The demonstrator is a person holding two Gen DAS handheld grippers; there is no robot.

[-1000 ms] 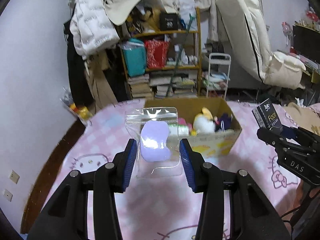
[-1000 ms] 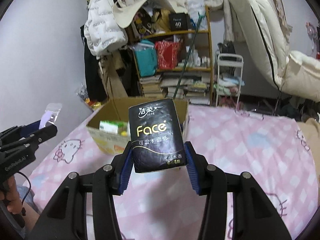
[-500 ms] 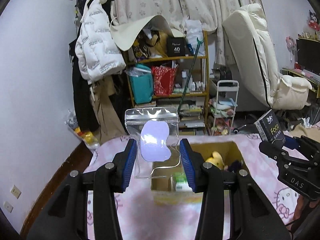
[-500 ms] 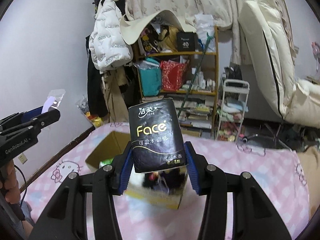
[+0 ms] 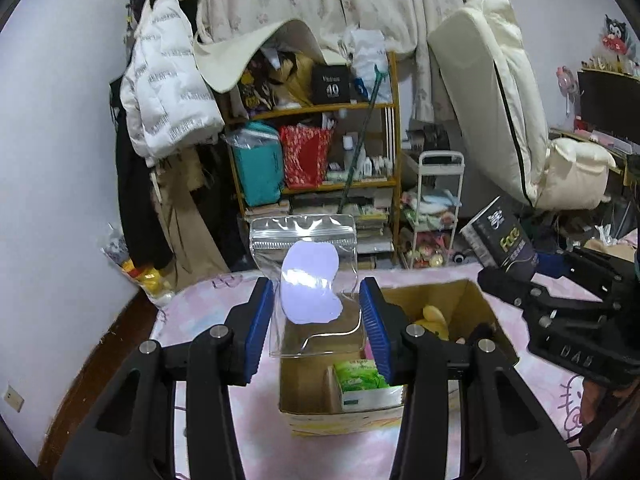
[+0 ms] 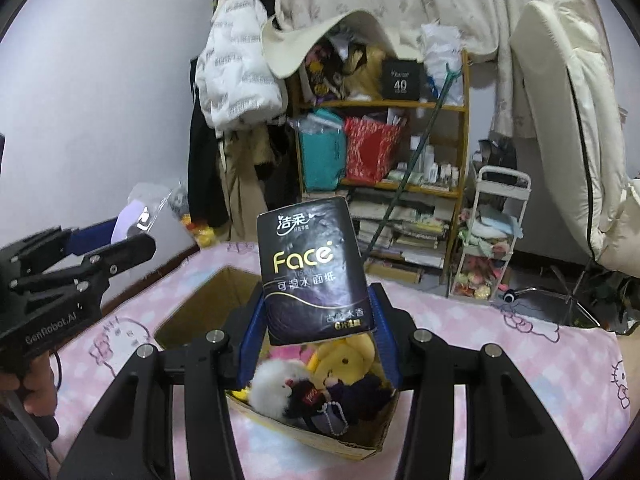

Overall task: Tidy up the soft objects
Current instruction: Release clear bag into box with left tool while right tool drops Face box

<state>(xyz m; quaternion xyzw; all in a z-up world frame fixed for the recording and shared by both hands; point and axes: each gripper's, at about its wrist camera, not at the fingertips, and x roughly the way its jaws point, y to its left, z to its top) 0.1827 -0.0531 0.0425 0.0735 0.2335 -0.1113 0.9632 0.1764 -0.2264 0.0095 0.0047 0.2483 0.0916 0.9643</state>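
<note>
The left gripper (image 5: 318, 320) pinches a clear zip bag (image 5: 308, 276) at frame center, the right gripper (image 6: 320, 328) pinches a Face tissue pack (image 6: 314, 268), both above the cardboard box (image 5: 476, 300), probably for dropping in

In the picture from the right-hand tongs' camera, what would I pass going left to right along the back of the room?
White jacket → teal bag → red bag → white cart → cream mattress.

Bagged lilac sponge (image 5: 310, 288), black tissue pack (image 6: 314, 270) — above open box (image 5: 476, 300)
</note>
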